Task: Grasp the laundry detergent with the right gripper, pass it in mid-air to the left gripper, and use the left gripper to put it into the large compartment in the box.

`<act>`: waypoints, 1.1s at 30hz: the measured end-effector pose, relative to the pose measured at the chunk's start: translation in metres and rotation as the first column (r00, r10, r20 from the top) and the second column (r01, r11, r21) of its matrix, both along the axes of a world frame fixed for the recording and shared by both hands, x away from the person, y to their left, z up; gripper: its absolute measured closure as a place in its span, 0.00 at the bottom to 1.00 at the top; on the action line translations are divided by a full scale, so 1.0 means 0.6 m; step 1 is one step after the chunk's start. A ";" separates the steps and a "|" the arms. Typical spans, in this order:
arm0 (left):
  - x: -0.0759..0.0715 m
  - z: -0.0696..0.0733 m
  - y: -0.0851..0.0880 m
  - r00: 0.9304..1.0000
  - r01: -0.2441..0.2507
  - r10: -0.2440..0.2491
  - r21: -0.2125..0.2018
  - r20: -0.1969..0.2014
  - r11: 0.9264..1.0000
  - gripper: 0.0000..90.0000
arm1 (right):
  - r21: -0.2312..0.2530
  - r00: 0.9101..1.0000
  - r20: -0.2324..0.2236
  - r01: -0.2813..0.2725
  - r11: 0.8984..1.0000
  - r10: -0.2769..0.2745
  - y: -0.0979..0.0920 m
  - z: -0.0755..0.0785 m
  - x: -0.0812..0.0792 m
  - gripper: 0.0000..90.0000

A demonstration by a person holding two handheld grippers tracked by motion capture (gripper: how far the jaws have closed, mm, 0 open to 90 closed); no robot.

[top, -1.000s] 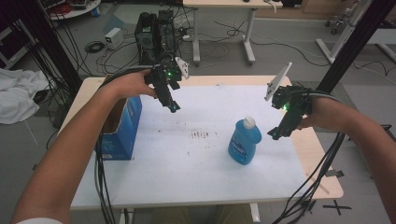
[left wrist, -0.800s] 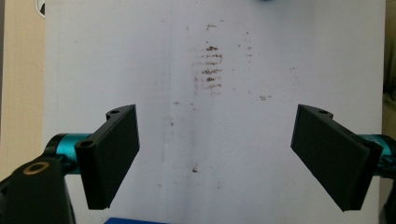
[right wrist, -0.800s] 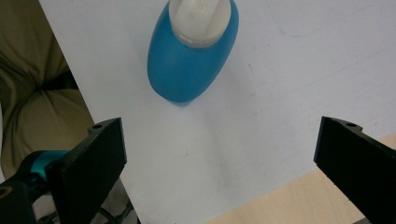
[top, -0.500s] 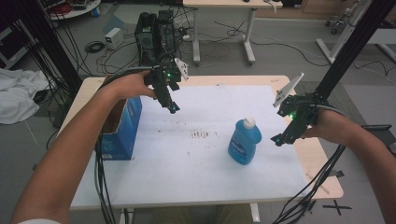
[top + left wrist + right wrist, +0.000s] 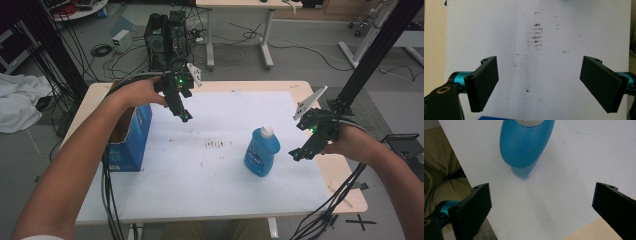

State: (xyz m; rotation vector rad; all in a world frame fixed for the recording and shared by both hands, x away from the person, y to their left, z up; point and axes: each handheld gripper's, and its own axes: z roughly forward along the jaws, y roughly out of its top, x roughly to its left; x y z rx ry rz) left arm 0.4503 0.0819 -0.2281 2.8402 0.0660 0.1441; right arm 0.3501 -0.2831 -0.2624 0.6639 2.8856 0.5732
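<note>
A blue liquid bottle [image 5: 260, 152] with a white cap stands upright on the white sheet [image 5: 215, 185], right of centre. My right gripper [image 5: 298, 153] hovers just to its right, open and holding nothing. In the right gripper view the bottle [image 5: 526, 145] lies ahead of the wide-apart jaws of that gripper [image 5: 542, 188], clear of them. My left gripper [image 5: 183, 114] hangs open over the sheet's far left part, beside a blue carton [image 5: 127, 137]. The left gripper [image 5: 540, 75] looks down on brown stains [image 5: 536, 32] on the sheet.
The open-topped blue carton stands at the table's left edge. Brown stains [image 5: 215, 145] mark the sheet's middle. Bare wooden table [image 5: 345, 187] shows along the right edge. Cables [image 5: 325, 210] trail off the front right corner. A black frame post [image 5: 372, 55] rises at the right rear.
My right hand and gripper have drifted rightward and a little nearer the person, away from the bottle. The left gripper has stayed put.
</note>
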 end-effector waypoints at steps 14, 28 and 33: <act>-0.003 -0.001 -0.001 1.000 0.002 -0.002 0.001 0.005 1.000 0.17 | 0.036 0.999 0.006 0.046 0.998 -0.046 -0.004 -0.030 -0.007 0.01; -0.004 -0.004 0.000 1.000 -0.005 0.005 -0.001 0.002 1.000 0.17 | 0.062 0.995 -0.005 0.102 0.993 -0.102 -0.028 -0.054 -0.003 0.01; -0.005 -0.004 0.002 1.000 -0.007 0.007 0.001 0.005 1.000 0.17 | 0.113 0.991 0.021 0.126 0.986 -0.129 -0.037 -0.067 -0.006 0.01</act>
